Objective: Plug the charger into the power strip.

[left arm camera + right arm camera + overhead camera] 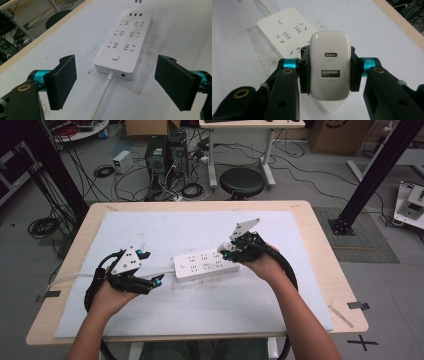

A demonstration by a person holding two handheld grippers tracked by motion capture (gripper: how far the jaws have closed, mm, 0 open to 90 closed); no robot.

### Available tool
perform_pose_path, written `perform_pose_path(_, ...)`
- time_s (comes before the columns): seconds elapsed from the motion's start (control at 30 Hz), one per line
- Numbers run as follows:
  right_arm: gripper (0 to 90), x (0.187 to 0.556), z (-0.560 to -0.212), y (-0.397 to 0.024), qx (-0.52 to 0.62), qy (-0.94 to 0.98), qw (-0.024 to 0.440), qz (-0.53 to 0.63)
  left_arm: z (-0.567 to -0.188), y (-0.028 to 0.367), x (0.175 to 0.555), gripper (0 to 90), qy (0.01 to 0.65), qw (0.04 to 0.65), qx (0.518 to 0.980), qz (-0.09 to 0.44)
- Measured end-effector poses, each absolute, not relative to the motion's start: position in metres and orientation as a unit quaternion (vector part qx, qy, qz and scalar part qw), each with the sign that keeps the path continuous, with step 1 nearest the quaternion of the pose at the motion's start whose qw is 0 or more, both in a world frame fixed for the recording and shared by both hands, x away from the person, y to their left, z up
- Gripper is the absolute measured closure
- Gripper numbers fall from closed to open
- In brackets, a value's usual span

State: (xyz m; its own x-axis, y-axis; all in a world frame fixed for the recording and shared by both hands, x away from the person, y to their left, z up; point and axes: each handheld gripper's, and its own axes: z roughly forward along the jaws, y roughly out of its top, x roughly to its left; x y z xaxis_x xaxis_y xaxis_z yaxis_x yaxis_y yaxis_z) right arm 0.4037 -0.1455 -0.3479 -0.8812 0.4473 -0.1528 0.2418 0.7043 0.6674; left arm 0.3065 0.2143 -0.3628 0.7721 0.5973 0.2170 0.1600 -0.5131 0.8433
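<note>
A white mat covers most of the wooden worktop. Beyond its far edge a black round stool stands on the grey floor, with two dark computer towers to its left among tangled cables. A small white box sits left of the towers. Cardboard boxes stand further back. Black frame posts rise at both sides.

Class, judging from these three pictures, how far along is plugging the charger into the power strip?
Done: the right tool has gripped the white charger. In hand: it holds it over the power strip. Left: seating it in a socket. The left tool is open near the strip's cord end, holding nothing.
</note>
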Motion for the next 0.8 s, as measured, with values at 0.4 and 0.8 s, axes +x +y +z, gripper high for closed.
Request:
perform_pose_path(0.4, 63.2, 0.445, -0.356, -0.118, 0.096, 0.954, 0.096, 0.267, -0.366, 0.229, 0.301, 17.8, 0.239, 0.435, 0.83, 0.254)
perform_pose_path(0.8, 63.1, 0.47, -0.361, -0.107, 0.009, 0.975, 0.067, 0.211, -0.372, 0.243, 0.303, 17.9, 0.251, 0.432, 0.828, 0.252)
